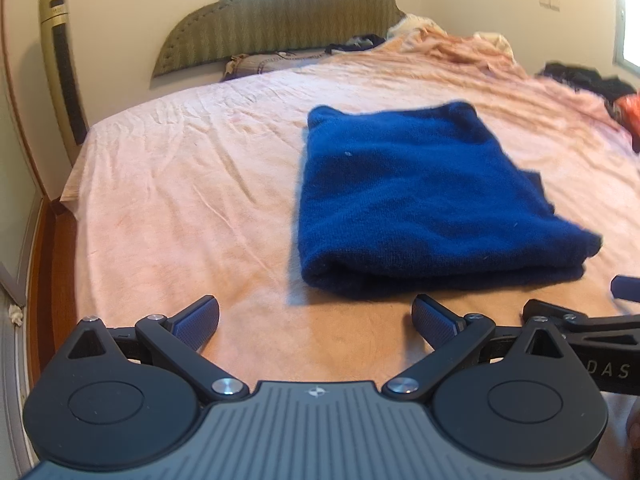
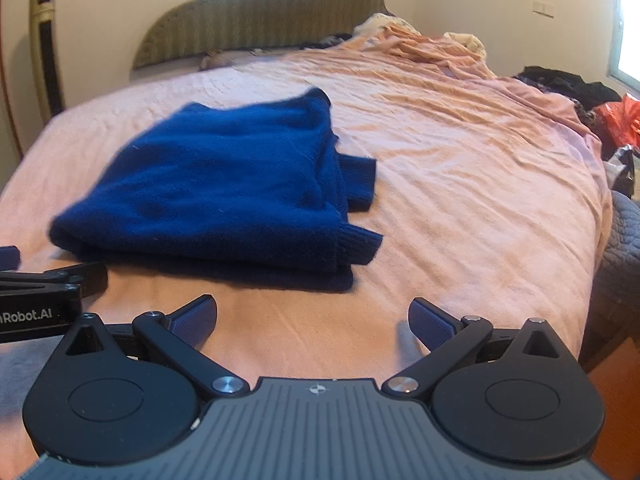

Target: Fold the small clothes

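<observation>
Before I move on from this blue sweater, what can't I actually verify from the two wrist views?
- Blue sweater underside and inner layers: hidden by its own folds, both views.
- Dark clothes pile: cut off by right edge, small, items indistinguishable.
- Sweater's far edge: motion-blurred, right wrist view.
- Left gripper and right gripper: open, empty.

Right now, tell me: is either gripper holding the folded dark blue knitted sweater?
No. The left gripper and right gripper are open above the pink bedsheet, short of the sweater.
</observation>
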`<state>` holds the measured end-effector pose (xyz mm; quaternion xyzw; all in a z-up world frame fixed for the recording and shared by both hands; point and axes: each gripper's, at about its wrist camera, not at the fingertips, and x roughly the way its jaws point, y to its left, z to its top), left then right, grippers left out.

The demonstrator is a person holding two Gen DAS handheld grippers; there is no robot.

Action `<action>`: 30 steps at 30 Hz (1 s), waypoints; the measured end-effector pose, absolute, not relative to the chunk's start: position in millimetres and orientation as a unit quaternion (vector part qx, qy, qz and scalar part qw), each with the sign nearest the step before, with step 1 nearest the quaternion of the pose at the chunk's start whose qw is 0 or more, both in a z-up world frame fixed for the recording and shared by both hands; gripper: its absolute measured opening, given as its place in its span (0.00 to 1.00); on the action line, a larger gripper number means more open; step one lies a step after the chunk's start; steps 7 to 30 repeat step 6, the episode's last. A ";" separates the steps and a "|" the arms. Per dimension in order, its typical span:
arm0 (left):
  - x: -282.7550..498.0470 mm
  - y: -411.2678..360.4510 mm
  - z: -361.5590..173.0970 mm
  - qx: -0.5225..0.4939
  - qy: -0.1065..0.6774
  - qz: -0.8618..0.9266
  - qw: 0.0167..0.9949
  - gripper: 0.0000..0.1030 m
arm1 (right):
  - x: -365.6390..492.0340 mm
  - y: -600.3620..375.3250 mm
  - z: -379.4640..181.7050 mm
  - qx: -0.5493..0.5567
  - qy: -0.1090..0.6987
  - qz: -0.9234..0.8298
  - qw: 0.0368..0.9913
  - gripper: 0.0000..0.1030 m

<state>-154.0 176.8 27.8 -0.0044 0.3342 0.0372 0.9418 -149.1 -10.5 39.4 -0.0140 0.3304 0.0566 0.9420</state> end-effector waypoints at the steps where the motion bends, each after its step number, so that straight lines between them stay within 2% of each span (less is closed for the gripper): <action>1: -158.0 177.5 30.7 -0.011 0.329 0.034 0.944 1.00 | -153.5 -12.4 43.9 -0.002 0.320 0.065 0.945 1.00; 6: -167.9 178.5 42.9 -0.004 0.319 0.030 0.947 1.00 | -160.1 -10.9 64.3 0.019 0.318 0.084 0.944 1.00; 30: -167.9 178.5 42.9 -0.004 0.319 0.030 0.947 1.00 | -160.1 -10.9 64.3 0.019 0.318 0.084 0.944 1.00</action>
